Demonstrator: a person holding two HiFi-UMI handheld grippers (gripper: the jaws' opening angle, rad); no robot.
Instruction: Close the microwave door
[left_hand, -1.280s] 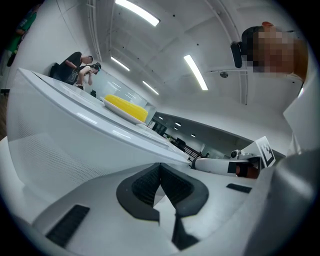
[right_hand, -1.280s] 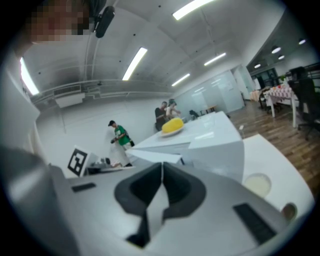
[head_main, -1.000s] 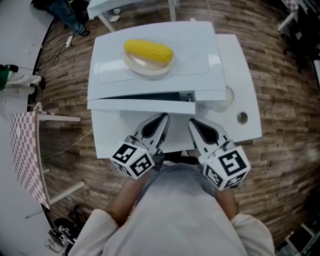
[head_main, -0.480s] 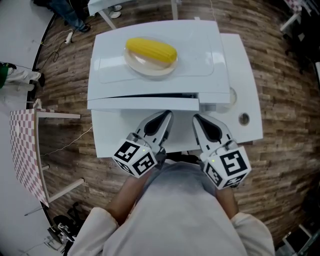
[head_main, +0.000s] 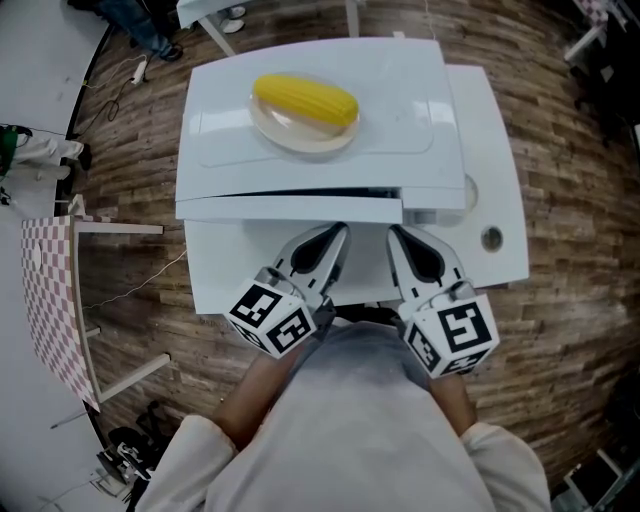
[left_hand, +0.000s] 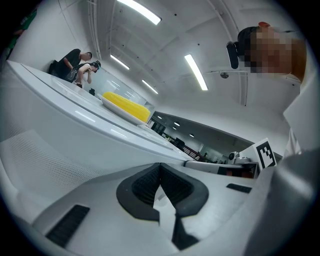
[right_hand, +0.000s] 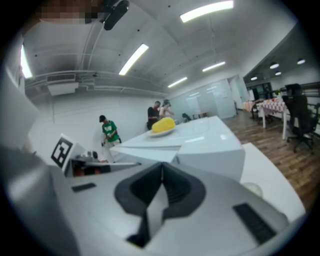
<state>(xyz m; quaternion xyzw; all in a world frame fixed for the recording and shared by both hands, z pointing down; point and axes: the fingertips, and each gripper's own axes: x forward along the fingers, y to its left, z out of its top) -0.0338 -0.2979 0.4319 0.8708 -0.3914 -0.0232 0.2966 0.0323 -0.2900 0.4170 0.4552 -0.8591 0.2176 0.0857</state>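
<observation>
The white microwave stands on a white table in the head view. Its door is almost closed, with a thin dark gap showing along its top edge. A yellow corn cob lies on a plate on the microwave's top. My left gripper and right gripper are both shut, side by side, tips just in front of the door's right part. In the left gripper view the shut left gripper points at the door, with the corn cob above. The right gripper is shut and empty.
A small round fitting sits in the table to the right of the microwave. A checked table stands at the left on the wooden floor. People stand far off behind the microwave. Chairs are at the right.
The dark gap between the door and the microwave body has narrowed. Both grippers have edged forward towards the door.
</observation>
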